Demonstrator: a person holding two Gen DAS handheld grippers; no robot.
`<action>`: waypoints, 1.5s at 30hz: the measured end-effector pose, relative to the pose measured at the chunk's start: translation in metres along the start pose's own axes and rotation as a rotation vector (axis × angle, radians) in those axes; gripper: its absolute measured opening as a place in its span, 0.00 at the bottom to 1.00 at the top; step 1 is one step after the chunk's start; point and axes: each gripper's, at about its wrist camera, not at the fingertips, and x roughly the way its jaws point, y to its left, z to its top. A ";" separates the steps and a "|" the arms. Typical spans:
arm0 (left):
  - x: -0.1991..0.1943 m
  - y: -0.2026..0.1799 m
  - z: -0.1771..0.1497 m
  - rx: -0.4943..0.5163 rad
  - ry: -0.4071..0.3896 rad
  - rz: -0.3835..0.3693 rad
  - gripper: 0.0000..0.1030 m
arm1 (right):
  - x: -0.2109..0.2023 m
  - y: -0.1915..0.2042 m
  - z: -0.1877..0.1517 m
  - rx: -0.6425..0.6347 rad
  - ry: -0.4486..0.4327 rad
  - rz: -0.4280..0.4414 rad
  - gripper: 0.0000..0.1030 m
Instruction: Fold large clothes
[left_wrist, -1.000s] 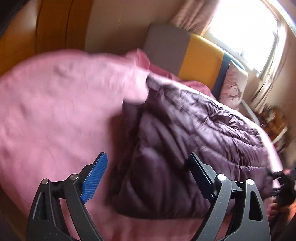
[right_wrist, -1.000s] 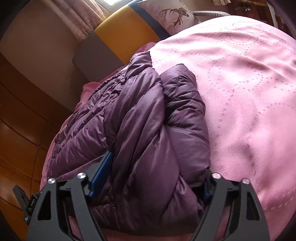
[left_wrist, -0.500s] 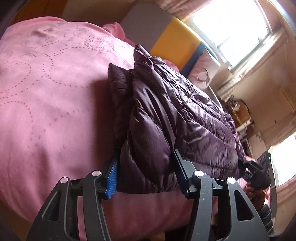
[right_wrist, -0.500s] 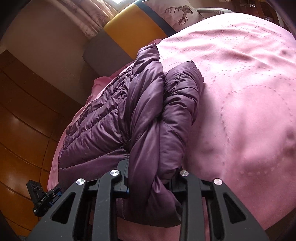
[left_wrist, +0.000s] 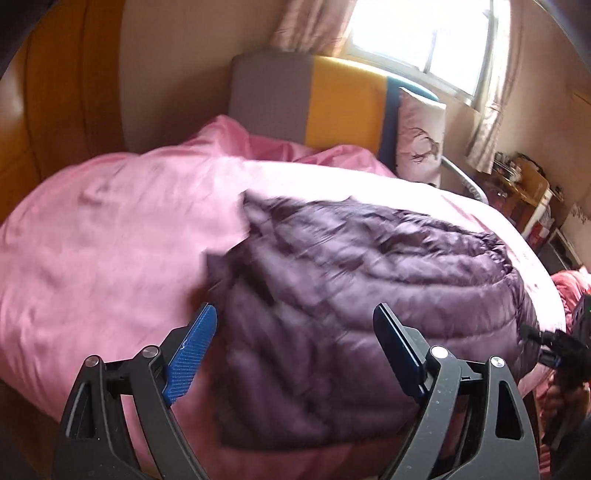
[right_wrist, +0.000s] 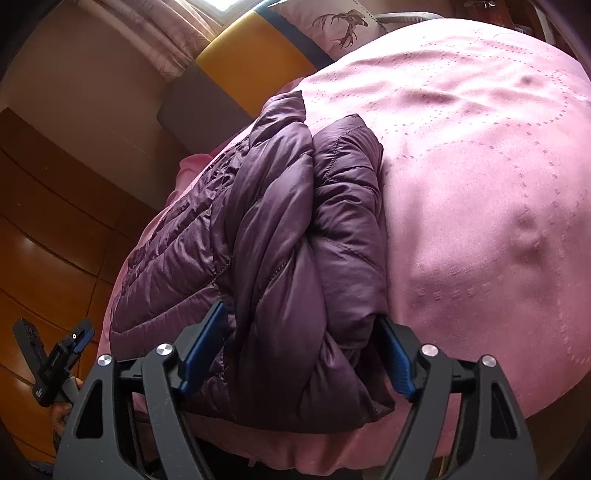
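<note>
Purple puffer jacket (left_wrist: 369, 288) lies folded in a bundle on the pink bedspread (left_wrist: 92, 240), near the bed's front edge, collar end pointing toward the grey-and-yellow headboard (left_wrist: 314, 103). Left gripper (left_wrist: 291, 350) hovers above the jacket's near end, jaws wide and opening, nothing pinched; the fabric shows between the fingers but below them, and whether the pads touch it cannot be told because the view is motion-blurred. Right gripper (right_wrist: 295, 350) sits at the jacket's (right_wrist: 280, 229) near folded edge with the thick roll of fabric between its blue pads (right_wrist: 203, 347); jaws opening, fabric bulges against both pads, so contact looks loose, not a firm clamp. Both grippers point down at a slant toward the bed. Each gripper shows at the edge of the other's view, held in a hand (right_wrist: 62, 406). Deer-print pillow (right_wrist: 332, 26) leans on the headboard; wooden wardrobe (right_wrist: 44, 221) stands beside the bed.
</note>
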 end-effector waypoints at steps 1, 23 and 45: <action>0.002 -0.008 -0.001 0.020 -0.005 0.001 0.83 | -0.001 -0.002 -0.002 0.000 0.001 0.002 0.77; 0.073 -0.087 -0.007 0.149 0.092 -0.031 0.83 | 0.006 0.007 -0.012 0.007 0.002 0.030 0.63; 0.097 -0.060 -0.030 0.064 0.107 -0.171 0.81 | 0.015 0.238 0.006 -0.431 -0.004 0.107 0.27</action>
